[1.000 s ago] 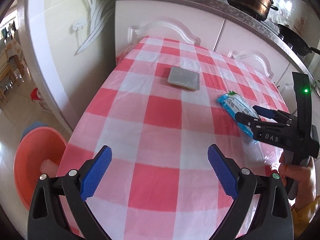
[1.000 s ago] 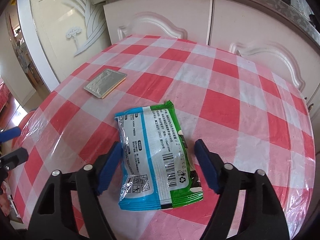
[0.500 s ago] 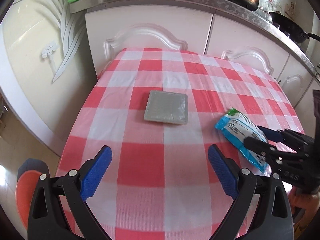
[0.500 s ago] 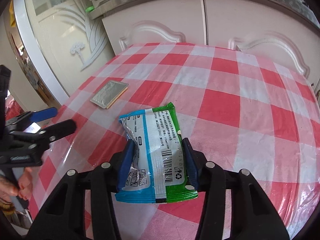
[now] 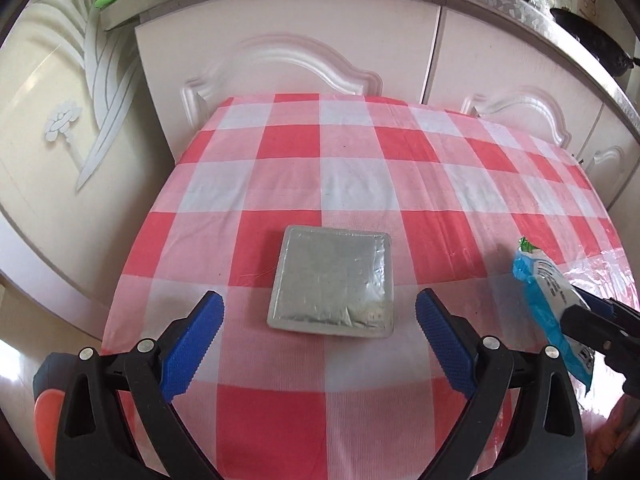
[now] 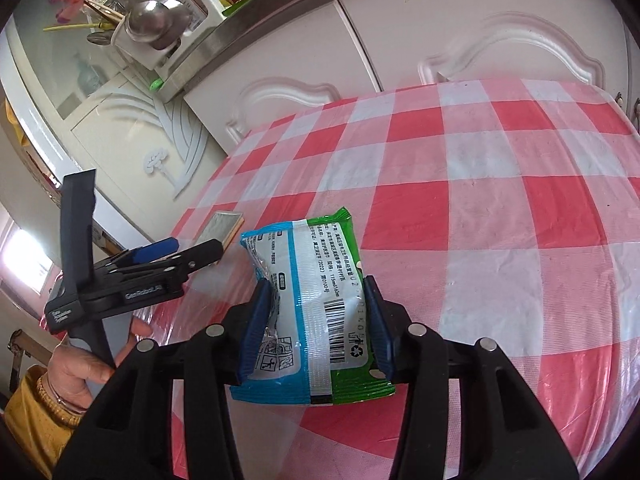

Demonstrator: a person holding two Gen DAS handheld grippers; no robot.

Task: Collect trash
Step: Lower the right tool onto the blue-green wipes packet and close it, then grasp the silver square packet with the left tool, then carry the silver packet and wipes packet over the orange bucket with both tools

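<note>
A square silver foil packet (image 5: 331, 281) lies flat on the red-and-white checked table (image 5: 360, 168). My left gripper (image 5: 319, 330) is open, its blue pads on either side of the packet's near edge. My right gripper (image 6: 316, 320) is shut on a blue, white and green plastic wrapper (image 6: 308, 280) and holds it lifted above the table. The wrapper (image 5: 548, 304) and right gripper also show at the right edge of the left wrist view. The foil packet (image 6: 222, 226) and left gripper (image 6: 176, 252) show at the left of the right wrist view.
White cabinets (image 5: 288, 52) and a counter with pots stand right behind the table. An orange basin (image 5: 46, 416) sits on the floor beyond the table's left edge. A rack with utensils (image 6: 160, 24) sits on the counter.
My left gripper moved forward to the foil packet, which now lies between its open pads. My right gripper closed on the wrapper and lifted it off the table.
</note>
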